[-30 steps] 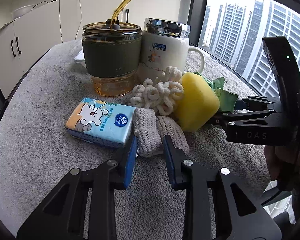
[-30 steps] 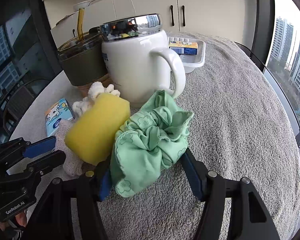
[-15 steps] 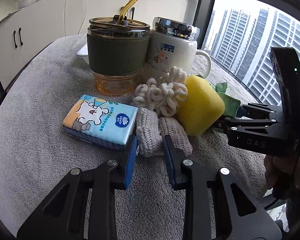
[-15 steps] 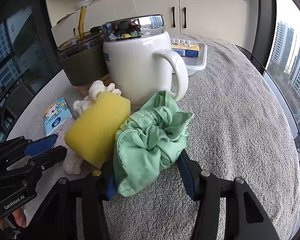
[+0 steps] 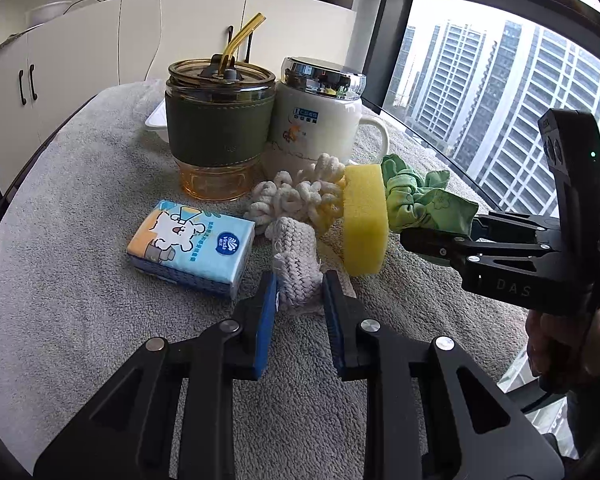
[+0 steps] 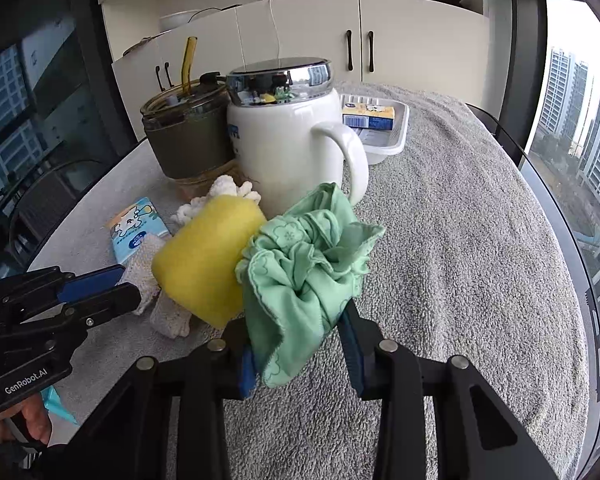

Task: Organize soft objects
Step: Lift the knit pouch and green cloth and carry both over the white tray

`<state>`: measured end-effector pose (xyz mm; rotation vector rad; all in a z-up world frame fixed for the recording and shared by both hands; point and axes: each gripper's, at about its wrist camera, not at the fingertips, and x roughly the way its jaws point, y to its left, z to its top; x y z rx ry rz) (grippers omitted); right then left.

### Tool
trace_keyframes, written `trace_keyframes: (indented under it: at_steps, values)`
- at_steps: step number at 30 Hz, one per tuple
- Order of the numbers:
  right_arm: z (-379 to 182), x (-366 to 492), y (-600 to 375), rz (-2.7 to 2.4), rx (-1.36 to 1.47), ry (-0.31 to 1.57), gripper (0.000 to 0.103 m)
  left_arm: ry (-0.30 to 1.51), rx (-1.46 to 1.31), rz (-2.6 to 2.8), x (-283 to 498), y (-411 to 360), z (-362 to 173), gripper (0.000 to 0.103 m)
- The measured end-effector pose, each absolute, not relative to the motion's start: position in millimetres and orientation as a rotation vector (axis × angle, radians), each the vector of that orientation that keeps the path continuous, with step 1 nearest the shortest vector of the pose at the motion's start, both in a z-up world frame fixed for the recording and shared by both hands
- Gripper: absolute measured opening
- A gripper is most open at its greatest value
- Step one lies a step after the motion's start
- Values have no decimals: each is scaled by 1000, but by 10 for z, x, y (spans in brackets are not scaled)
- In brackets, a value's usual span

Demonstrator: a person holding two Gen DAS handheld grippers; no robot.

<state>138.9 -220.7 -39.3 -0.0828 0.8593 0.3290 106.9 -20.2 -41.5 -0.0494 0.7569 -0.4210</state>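
Left wrist view: left gripper (image 5: 298, 294) clamped on the near end of a beige knitted cloth (image 5: 294, 258), both blue pads pressed into it at lower centre of frame. To its left lies a blue tissue pack (image 5: 192, 246) flat on the grey towel-covered table (image 5: 80, 280). Behind the cloth, a cream looped-yarn scrunchie (image 5: 296, 198); right of that a yellow sponge (image 5: 364, 218) standing on edge, touching the scrunchie. Right wrist view: right gripper (image 6: 300, 346) at lower centre, jaws just been closing, now pinching a green flower-print cloth (image 6: 304, 268) bunched between the pads; its folds rise above the jaws and touch the sponge on their left. Both soft items sit at frame centre, in front of a white lidded mug (image 6: 292, 144). Left of the mug, an amber glass tumbler (image 6: 188, 136) with dark green sleeve and straw. Upper right of centre, a white tray (image 6: 388, 144) holding a small carton (image 6: 368, 116). A hand (image 5: 568, 344) grips the right tool at the right edge of the left wrist view.
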Motion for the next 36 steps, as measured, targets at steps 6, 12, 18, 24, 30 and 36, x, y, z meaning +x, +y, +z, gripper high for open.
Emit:
trace_keyframes:
  at_steps: [6, 12, 18, 24, 30, 36]
  values:
    - [-242, 1251, -2292, 315, -88, 836, 38, 746, -69, -418, 963, -96, -329, 22]
    - [-178, 1153, -2248, 317, -110, 824, 38, 731, -62, -387, 917, 37, -265, 22]
    - [-123, 1083, -2210, 314, -134, 813, 38, 707, -44, -367, 906, 118, -200, 22]
    - [-63, 1056, -2215, 309, -148, 803, 38, 699, -58, -340, 938, 288, -167, 22]
    - [30, 1077, -2233, 300, -163, 788, 38, 681, -60, -315, 997, 449, -45, 22]
    - [106, 1164, -2317, 286, -175, 783, 38, 661, -49, -295, 1128, 605, 105, 22]
